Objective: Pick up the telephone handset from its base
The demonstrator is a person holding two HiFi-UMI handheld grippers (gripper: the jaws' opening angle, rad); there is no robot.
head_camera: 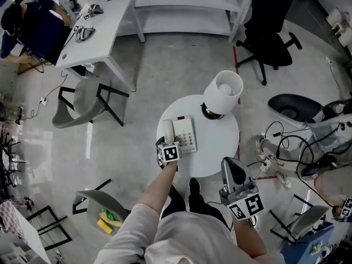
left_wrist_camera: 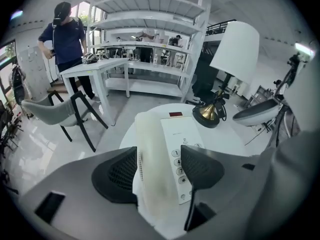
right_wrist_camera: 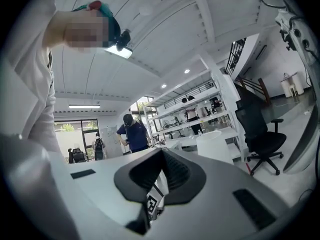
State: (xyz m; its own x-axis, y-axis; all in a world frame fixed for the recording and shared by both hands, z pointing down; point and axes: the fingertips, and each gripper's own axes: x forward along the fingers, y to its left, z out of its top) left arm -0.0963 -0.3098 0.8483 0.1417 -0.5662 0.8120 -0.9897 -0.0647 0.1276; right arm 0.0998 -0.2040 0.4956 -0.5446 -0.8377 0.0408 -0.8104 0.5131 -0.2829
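Note:
A white telephone base (head_camera: 188, 134) with a keypad lies on a small round white table (head_camera: 220, 147). Its cream handset (head_camera: 168, 131) rests along the base's left side. My left gripper (head_camera: 166, 142) is at the handset's near end. In the left gripper view the left gripper (left_wrist_camera: 159, 166) is open, its black pads (left_wrist_camera: 117, 176) on either side of the handset (left_wrist_camera: 152, 149), with the keypad base (left_wrist_camera: 182, 134) showing beside the right pad. My right gripper (head_camera: 231, 166) is held off the table's near right edge, shut and holding nothing (right_wrist_camera: 163, 154).
A white-shaded lamp (head_camera: 223, 91) with a brass foot stands at the table's far right. Grey chairs (head_camera: 82, 100) and a white desk (head_camera: 99, 32) are to the left, a black office chair (head_camera: 269, 26) far right, cables (head_camera: 286, 153) on the floor at right. A person (head_camera: 27, 26) stands far left.

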